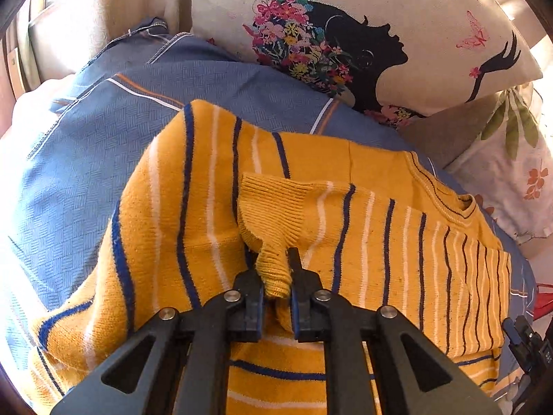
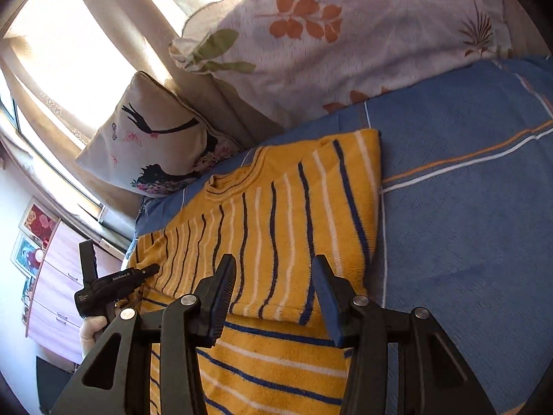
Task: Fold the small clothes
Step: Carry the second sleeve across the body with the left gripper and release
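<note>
Gripping the ribbed cuff (image 1: 273, 207) of the yellow knitted sweater with navy and white stripes (image 1: 345, 228), the left tool (image 1: 276, 294) has its jaws pinched onto a bunched fold of that cuff; the sleeve lies folded across the chest; the sweater lies flat on the bed, on a blue woven bedspread (image 1: 86, 180), collar toward the printed cushion with a black silhouette (image 1: 380, 34) and the white floral pillow (image 2: 345, 34); the right tool (image 2: 273, 297) hovers above the sweater's lower body, jaws parted, nothing between them.

Handling judgement: the knit looks soft, thick and light; it should drape and sag rather than hold shape, and it may stretch if pulled from one point; the ribbed cuff and hem give firmer, thicker edges to pinch than the open body fabric; not slippery, not fragile; the fuzzy pile probably clings to the bedspread, so lifting seems safer than dragging.
</note>
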A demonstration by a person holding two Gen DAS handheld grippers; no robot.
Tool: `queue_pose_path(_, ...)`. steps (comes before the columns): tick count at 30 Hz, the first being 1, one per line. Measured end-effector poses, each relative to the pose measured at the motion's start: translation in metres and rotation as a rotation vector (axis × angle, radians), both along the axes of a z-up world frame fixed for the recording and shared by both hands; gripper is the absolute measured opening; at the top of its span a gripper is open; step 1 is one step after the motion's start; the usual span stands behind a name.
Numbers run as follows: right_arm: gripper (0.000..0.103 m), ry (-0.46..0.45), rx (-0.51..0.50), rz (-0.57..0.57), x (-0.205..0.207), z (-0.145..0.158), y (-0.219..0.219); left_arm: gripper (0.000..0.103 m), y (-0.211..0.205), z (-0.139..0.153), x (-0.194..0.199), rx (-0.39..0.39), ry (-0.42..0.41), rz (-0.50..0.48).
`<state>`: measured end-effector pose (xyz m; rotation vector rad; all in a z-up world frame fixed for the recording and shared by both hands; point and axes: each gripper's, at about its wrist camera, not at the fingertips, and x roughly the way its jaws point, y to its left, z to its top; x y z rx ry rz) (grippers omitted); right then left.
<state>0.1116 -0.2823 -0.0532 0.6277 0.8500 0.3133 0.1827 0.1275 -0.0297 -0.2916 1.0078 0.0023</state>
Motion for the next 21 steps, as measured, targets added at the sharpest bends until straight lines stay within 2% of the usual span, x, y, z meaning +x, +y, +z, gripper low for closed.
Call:
queue_pose_path(2,0.047,0.066,0.007,-0.016,0.012,-0.020,-0.002,0.014,0.000,0.001,-0.002,0.016,-0.010,-0.008)
queue_pose_path(4,0.045,0.055,0.047,-0.036,0.012,-0.028,-0.008,0.018,0.002,0.002,-0.004,0.012,-0.015,-0.018)
queue_pose_path(6,0.045,0.054,0.033,-0.052,0.010,-0.025,-0.009,0.022,0.006,0.003,-0.005,-0.014,-0.006,-0.021)
queue_pose_path(9,0.047,0.050,-0.082,-0.066,0.005,-0.011,0.002,0.030,0.012,0.013,-0.013,-0.038,-0.006,-0.022)
queue_pose_path(13,0.050,-0.002,-0.211,-0.066,-0.005,0.016,0.018,0.044,0.041,0.037,-0.051,-0.099,-0.057,-0.026)
queue_pose_path(15,0.057,-0.029,-0.230,-0.043,-0.011,0.028,0.026,0.050,0.067,0.049,-0.073,-0.107,-0.086,0.003)
queue_pose_path(21,0.059,-0.063,-0.272,0.071,-0.018,0.044,0.071,0.055,0.153,0.071,-0.131,-0.028,-0.133,0.193)
